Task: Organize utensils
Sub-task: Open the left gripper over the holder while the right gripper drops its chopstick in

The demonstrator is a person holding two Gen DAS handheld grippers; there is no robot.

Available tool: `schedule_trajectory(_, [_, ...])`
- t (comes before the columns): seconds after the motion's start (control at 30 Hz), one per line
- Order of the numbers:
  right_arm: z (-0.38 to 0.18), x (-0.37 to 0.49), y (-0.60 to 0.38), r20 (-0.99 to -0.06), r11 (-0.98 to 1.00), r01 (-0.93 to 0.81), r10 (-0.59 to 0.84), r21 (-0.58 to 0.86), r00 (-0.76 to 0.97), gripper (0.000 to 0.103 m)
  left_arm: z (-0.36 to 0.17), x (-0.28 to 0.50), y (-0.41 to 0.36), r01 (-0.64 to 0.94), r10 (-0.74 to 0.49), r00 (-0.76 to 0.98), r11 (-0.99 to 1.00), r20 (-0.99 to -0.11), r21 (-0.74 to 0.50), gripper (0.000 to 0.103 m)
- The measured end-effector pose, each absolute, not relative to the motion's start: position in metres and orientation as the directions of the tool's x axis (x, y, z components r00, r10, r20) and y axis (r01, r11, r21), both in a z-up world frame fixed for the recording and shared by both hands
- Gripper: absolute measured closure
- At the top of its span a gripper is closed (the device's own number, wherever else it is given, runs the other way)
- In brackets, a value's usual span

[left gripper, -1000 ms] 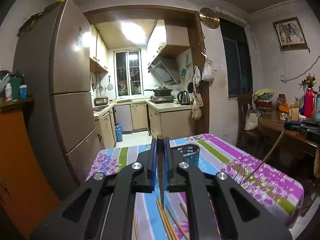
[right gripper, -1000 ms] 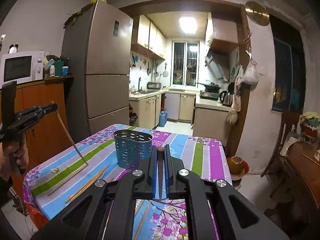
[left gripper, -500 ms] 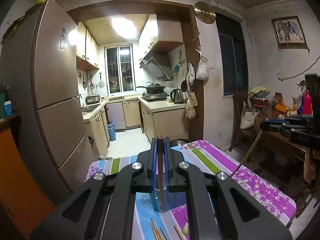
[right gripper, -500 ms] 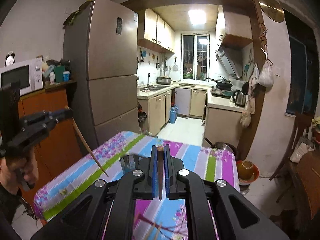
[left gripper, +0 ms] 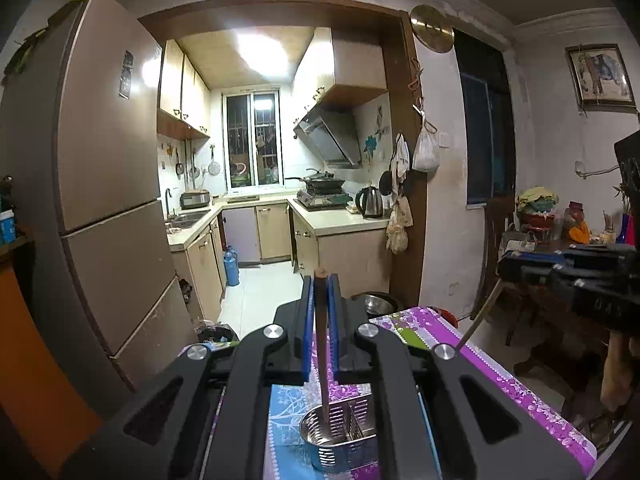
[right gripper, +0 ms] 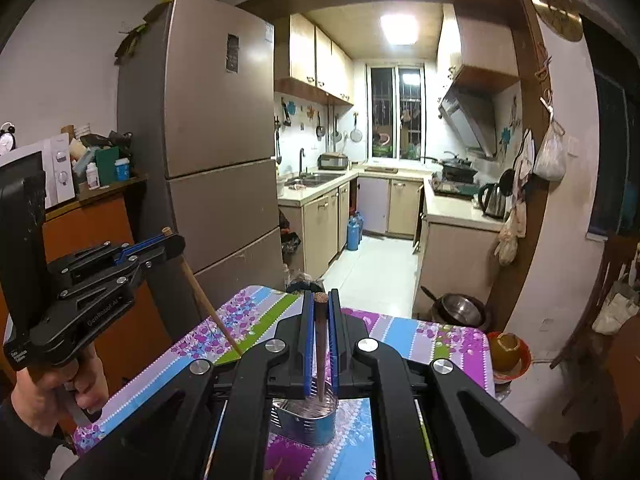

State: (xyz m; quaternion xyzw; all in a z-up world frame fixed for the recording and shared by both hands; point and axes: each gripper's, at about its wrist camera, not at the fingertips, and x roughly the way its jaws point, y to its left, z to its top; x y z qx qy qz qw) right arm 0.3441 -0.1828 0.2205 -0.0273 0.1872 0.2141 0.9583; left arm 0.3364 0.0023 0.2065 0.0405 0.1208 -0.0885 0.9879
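My left gripper (left gripper: 320,280) is shut on a brown chopstick (left gripper: 322,360) that hangs down. Its lower end shows against the left compartment of the perforated metal utensil holder (left gripper: 344,446) on the table. My right gripper (right gripper: 320,295) is shut on a second brown chopstick (right gripper: 320,352), with its tip over the holder (right gripper: 304,424). In the right wrist view the left gripper (right gripper: 174,242) is at the left, held in a hand (right gripper: 44,396), and its chopstick (right gripper: 206,300) slants down. At the right edge of the left wrist view is the right gripper (left gripper: 506,266) with its chopstick (left gripper: 478,318).
The holder stands on a table with a floral striped cloth (right gripper: 420,334). A tall fridge (right gripper: 208,152) and an orange cabinet (right gripper: 92,240) stand to the left. A metal bowl (right gripper: 460,310) lies on the floor beyond the table. To the right is a cluttered wooden table (left gripper: 560,248).
Both grippers have risen and moved over the holder, each still gripping its chopstick. The holder now lies directly under both. The loose chopsticks on the cloth have left both views.
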Motion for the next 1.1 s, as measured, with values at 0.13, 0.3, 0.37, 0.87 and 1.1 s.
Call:
schedule_trajectory(0.13, [0.202,0.362,-0.173,-0.401,0.903,-0.429,0.406,0.036,0.821,0.095,0.187,0.354,0.000,0.187,-0.163,0.946,0.981,-0.280,0.059,0.098])
schedule_trajectory(0.3, [0.182,0.380,-0.169,-0.434,0.903,-0.427,0.401,0.043,0.807,0.095,0.169,0.377,0.000,0.183,-0.156,0.932,0.982,-0.326,0.053,0.098])
schedule_trajectory(0.37, [0.176,0.386,-0.167,-0.443,0.904,-0.424,0.400,0.050,0.802,0.095,0.163,0.382,0.001,0.183,-0.155,0.927,0.982,-0.340,0.051,0.098])
schedule_trajectory(0.87, [0.156,0.394,-0.172,-0.441,0.907,-0.411,0.405,0.086,0.801,0.091,0.150,0.381,0.012,0.162,-0.132,0.922,0.985,-0.364,0.052,0.080])
schedule_trajectory(1.1, [0.171,0.324,-0.198,-0.282,0.892,-0.444,0.449,0.085,0.848,0.080,0.130,0.288,0.021,0.198,-0.163,0.938,0.977,-0.306,0.086,0.060])
